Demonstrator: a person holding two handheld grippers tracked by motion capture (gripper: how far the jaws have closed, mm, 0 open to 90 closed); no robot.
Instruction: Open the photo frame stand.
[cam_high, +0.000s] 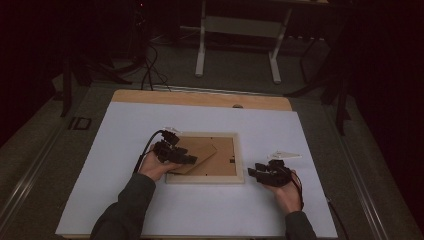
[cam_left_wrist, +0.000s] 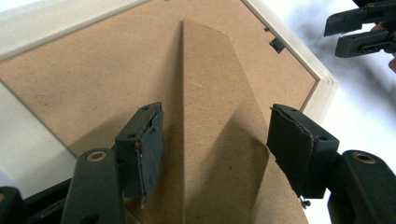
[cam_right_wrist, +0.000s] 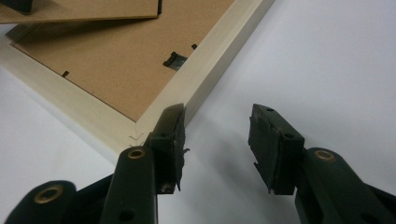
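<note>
High view is showing a picture frame (cam_high: 205, 178) lying face down on the white table (cam_high: 200, 210), its brown backing board (cam_high: 222, 155) turned up, with both grippers working at its near edge. Left gripper (cam_high: 192, 160) is reaching over the frame's near left corner, and its jaws are standing spread to either side of the fold-out stand (cam_high: 197, 161), which is rising off the backing; the pads are not pressing on it. In the left gripper view the stand (cam_left_wrist: 210, 116) is running up between the two jaws, ahead of them, with the pale wooden rim (cam_left_wrist: 322, 88) beyond to the right. Right gripper (cam_high: 251, 173) is sitting just beside the frame's near right corner with its jaws apart and nothing between them. In the right gripper view that corner (cam_right_wrist: 140, 126) is lying just ahead of the left-hand jaw, and a small metal clip (cam_right_wrist: 175, 59) is showing farther ahead on the backing.
</note>
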